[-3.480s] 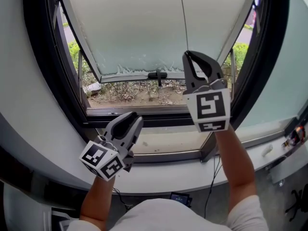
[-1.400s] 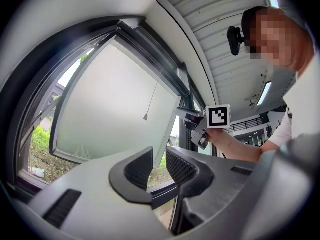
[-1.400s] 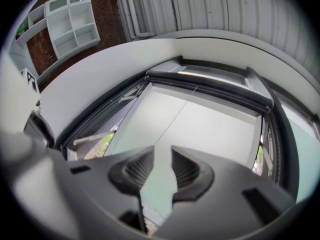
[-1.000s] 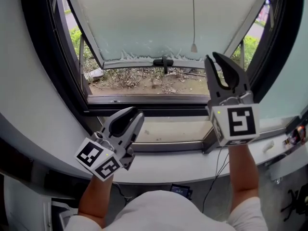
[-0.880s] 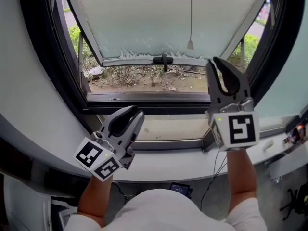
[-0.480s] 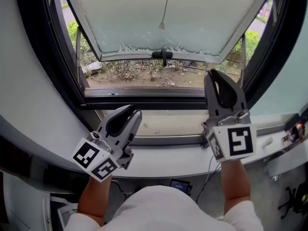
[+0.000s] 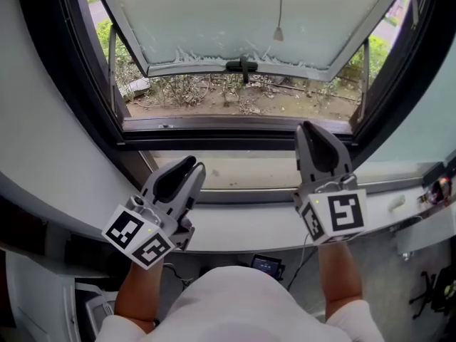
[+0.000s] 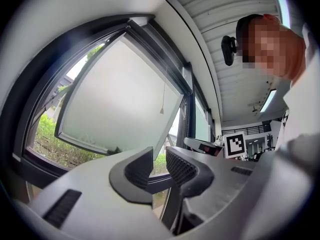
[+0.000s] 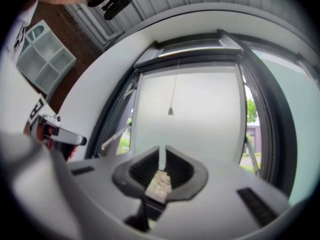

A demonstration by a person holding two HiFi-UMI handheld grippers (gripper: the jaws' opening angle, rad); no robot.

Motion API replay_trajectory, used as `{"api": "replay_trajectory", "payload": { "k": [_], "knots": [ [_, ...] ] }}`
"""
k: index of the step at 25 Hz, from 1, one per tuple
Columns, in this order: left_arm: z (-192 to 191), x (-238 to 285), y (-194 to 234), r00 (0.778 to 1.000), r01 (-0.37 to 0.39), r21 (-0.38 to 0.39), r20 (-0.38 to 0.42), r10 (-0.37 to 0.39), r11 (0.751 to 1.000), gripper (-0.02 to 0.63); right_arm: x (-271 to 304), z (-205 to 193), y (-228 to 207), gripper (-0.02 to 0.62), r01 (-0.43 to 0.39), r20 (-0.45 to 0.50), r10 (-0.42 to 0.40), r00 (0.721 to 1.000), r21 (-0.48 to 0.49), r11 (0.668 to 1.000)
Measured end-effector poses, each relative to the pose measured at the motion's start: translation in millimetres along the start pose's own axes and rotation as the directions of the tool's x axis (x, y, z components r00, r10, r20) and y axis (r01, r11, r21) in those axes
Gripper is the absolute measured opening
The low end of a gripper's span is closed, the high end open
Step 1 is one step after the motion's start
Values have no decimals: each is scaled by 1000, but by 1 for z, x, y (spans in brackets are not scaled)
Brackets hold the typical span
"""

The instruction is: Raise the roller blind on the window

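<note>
Below the window frame (image 7: 85, 120), over the white sill (image 7: 235, 237), the left hand-held gripper (image 7: 188, 167) has its jaws spread, with only air between the ribbed pads (image 8: 180, 166). The left forearm (image 7: 139, 294) reaches up from the lower edge of the head view, and the tool points forward at the glass, tipped slightly rightward. The right hand-held gripper (image 7: 312, 130) has just been closing: its jaws stand nearly together, a thin slit left between them (the frosted pane (image 9: 200, 109) shows through it), and nothing is pinched. The right forearm (image 7: 335, 276) runs straight up the head view, the marker cube (image 7: 333, 216) facing the camera, the jaws aimed at the window. The roller blind's pull cord (image 7: 281, 6) hangs plumb before the frosted pane, its long axis vertical, the small weight (image 7: 278, 34) at its lower end, above and ahead of the right hand-held gripper and well apart from it. The blind's cloth itself I cannot make out.
</note>
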State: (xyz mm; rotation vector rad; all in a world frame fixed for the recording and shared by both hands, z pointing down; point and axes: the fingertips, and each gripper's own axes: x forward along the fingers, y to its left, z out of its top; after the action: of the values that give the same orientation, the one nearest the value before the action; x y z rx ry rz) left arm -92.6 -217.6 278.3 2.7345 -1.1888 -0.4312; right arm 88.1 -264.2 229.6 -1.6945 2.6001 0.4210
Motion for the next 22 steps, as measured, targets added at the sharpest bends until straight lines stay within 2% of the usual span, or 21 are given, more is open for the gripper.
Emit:
{"api": "replay_trajectory", "payload": {
  "k": [11,18,22],
  "knots": [
    [-40,-13,4,997,-12,-74,-72,7,997,92,-33,-70,-3,49,56,-151,-41,988,94,994],
    [-62,-25,7,993,-29,-119,-114,16,992,87,-46,-97,8,48,51,-209,-16,978,164,985],
    [-77,-35,9,990,-44,-141,-139,25,989,86,-52,-118,17,46,50,-259,-3,966,172,984]
  ]
}}
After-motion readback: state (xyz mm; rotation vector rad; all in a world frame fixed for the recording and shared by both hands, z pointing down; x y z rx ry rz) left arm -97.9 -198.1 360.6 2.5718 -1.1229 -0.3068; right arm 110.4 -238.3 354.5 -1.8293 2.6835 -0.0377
